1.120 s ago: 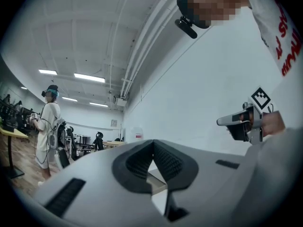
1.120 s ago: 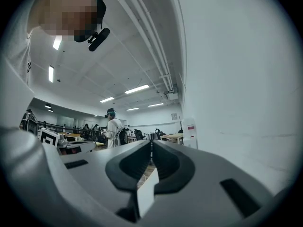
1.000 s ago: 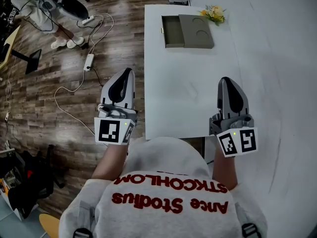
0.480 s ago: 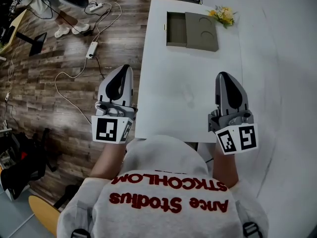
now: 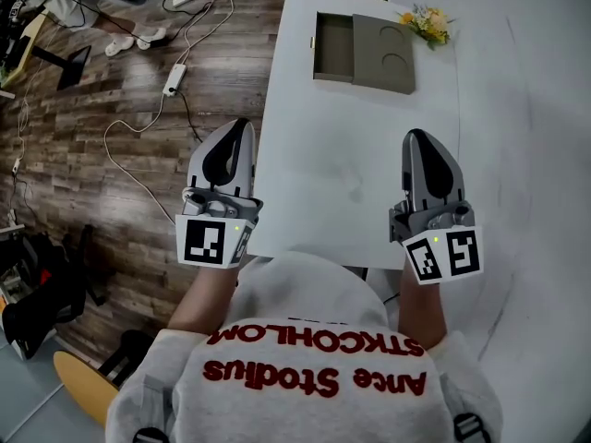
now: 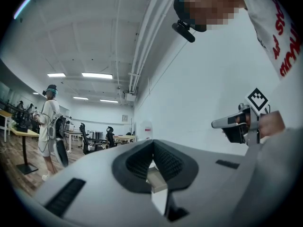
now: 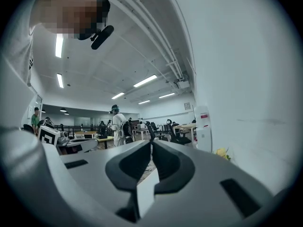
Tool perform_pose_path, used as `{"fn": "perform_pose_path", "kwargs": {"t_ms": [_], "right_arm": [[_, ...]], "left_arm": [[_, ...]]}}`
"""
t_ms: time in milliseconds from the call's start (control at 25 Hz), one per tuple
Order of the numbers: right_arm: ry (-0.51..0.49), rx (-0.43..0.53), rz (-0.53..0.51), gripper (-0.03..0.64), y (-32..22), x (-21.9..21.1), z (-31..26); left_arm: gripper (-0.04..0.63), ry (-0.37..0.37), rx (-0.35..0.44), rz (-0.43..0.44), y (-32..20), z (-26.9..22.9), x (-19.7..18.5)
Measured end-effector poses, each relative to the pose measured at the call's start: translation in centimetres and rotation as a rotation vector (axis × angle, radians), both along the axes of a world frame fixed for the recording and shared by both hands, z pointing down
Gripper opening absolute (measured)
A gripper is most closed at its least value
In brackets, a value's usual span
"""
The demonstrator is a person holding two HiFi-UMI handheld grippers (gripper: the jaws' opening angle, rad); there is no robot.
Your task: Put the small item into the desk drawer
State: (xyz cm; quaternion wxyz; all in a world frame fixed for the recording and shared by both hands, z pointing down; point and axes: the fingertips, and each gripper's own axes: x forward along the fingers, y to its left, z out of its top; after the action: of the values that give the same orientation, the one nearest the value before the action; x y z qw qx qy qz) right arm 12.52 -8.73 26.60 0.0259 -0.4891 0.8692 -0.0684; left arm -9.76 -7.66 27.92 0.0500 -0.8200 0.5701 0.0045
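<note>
Both left tool point(image 5: 235, 137) and right tool point(image 5: 420, 142) were closed, empty; the small item point(image 5: 427, 24) lay far ahead beside the drawer unit point(image 5: 383, 49); a closed-jaw reach might knock it off the desk point(image 5: 342, 155).

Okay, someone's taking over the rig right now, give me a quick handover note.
The left gripper is shut and empty, off the table at its near-left edge.
The right gripper is shut and empty, over the near-right corner.
The drawer is open and looks empty, at the far end; yellow flowers lie right of its case.
Done: drawer open. Left: pick up the small item, probably the flowers, and put it in.
</note>
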Motion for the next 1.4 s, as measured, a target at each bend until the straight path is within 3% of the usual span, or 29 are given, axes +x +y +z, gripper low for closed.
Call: {"fn": "perform_pose_path", "kwargs": {"t_ms": [520,960,1400], "right_arm": [[0.039,-0.197,0.007,0.052,-1.2,0.0,7.5],[0.186,-0.488,-0.126,0.109,-0.8,-2.6,19.7],[0.302,-0.691,-0.177,0.164,1.2,-2.7,29.6]], "left_arm": [[0.008,0.016,-0.098,0.019,-2.4,5.8,0.7],[0.008,0.015,-0.218,0.051,-2.6,11.2,1.4],[0.008,0.007,-0.282,0.036,-2.5,14.5,1.1]]}}
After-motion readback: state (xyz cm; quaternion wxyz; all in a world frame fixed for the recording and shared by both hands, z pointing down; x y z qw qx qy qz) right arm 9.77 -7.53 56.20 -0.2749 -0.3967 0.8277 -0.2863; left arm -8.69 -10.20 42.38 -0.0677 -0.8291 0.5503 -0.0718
